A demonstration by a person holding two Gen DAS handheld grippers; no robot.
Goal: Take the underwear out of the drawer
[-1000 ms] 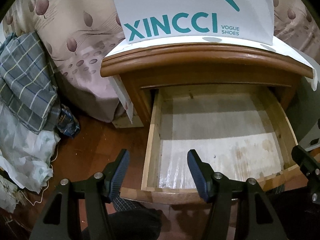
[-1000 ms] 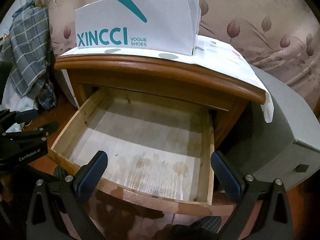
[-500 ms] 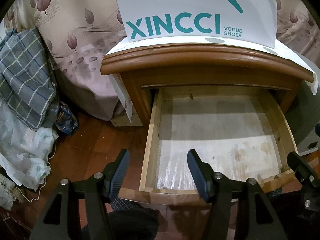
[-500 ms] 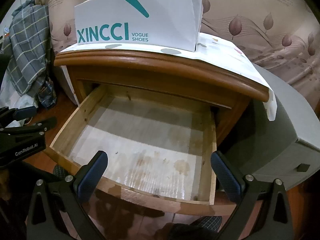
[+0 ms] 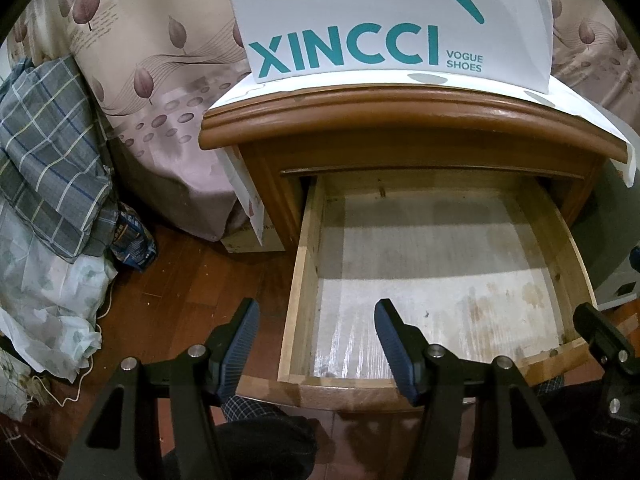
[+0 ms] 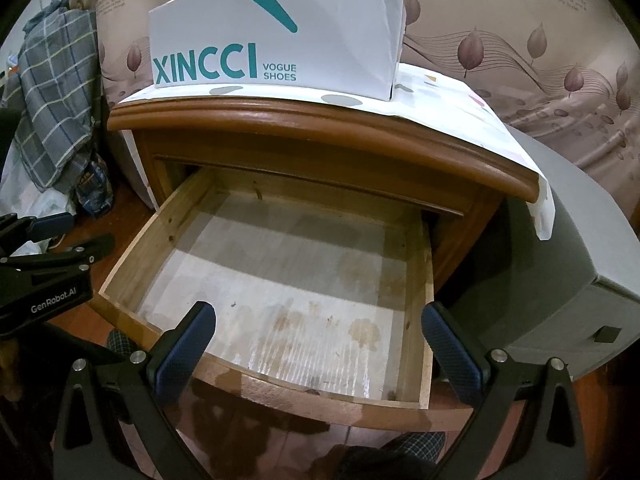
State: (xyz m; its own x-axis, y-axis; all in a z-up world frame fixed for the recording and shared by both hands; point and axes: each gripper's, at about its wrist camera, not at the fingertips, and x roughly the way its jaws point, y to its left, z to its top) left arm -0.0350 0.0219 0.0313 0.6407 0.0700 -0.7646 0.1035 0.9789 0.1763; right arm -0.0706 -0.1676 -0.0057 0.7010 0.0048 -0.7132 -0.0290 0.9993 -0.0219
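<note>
The wooden nightstand's drawer [image 5: 304,280] stands pulled out, also in the right wrist view [image 6: 420,300]. Its stained, paper-lined bottom is bare; I see no underwear in it. My left gripper [image 5: 314,334] is open and empty, held over the drawer's front left corner. My right gripper [image 6: 318,340] is open wide and empty, above the drawer's front edge. The left gripper also shows at the left edge of the right wrist view [image 6: 60,240].
A white XINCCI shoe box [image 5: 392,28] stands on the nightstand top. A bed with leaf-print cover [image 5: 152,92] lies behind. Plaid cloth [image 5: 44,152] and white bags [image 5: 48,312] pile on the floor at left. A grey box [image 6: 568,280] stands right of the nightstand.
Both grippers have shifted slightly, so the nightstand sits a little lower and further right in view. Jaws stay open and the drawer stays open.
</note>
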